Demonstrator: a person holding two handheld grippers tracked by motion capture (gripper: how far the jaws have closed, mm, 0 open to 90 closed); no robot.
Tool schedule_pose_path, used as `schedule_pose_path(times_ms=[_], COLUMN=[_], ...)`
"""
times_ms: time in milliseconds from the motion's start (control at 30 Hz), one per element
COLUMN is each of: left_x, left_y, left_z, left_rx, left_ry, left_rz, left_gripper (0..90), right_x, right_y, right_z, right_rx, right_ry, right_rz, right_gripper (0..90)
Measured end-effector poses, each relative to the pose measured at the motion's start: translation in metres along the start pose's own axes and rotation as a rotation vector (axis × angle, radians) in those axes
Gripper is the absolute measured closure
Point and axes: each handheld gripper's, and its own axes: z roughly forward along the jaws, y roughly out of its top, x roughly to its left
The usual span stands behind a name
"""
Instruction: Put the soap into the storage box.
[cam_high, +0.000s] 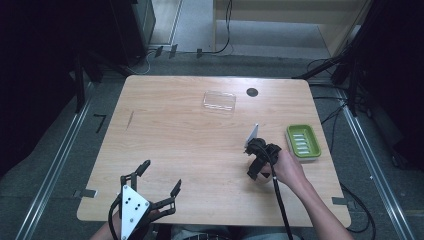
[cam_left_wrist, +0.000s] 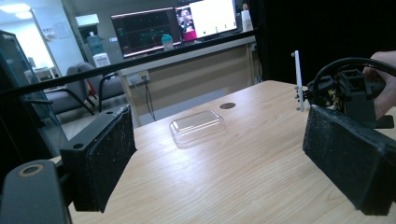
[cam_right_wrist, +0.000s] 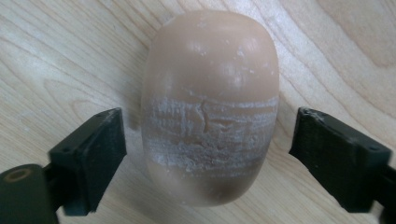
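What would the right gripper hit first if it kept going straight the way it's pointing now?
The tan bar of soap. The right gripper points down at the table, jaws open on either side of the bar without touching it. Going straight on, it would probably straddle the soap and then meet the wood.

high: above, looking down on table (cam_high: 165, 150) | left: low, across it | right: close, straight down

Tool (cam_left_wrist: 243, 163) open; clear lid (cam_left_wrist: 197, 126) ahead.
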Motion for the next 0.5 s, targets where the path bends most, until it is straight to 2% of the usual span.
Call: schedule_pose_path(times_ms=[133, 233, 500], left_x=[-0.0001, -0.0002, -0.0002], left_y=[0.0000, 0.0001, 0.0001], left_z=[0.0000, 0.0000, 0.0001], left_rx=[0.000, 0.001, 0.001], left_ry=[-0.001, 0.000, 0.000], left_rz=[0.000, 0.001, 0.000], left_gripper=[9.9, 9.9, 9.9], right_x=[-0.0002, -0.0001, -0.0006], right_y=[0.0004, 0.0009, 0.0015], right_z=[-0.0009, -0.0005, 0.0014], right_rx=[-0.018, -0.010, -0.009], right_ry=[-0.007, -0.014, 0.007], right_rz=[0.005, 0.006, 0.012], right_gripper=[18.8, 21.8, 30.5])
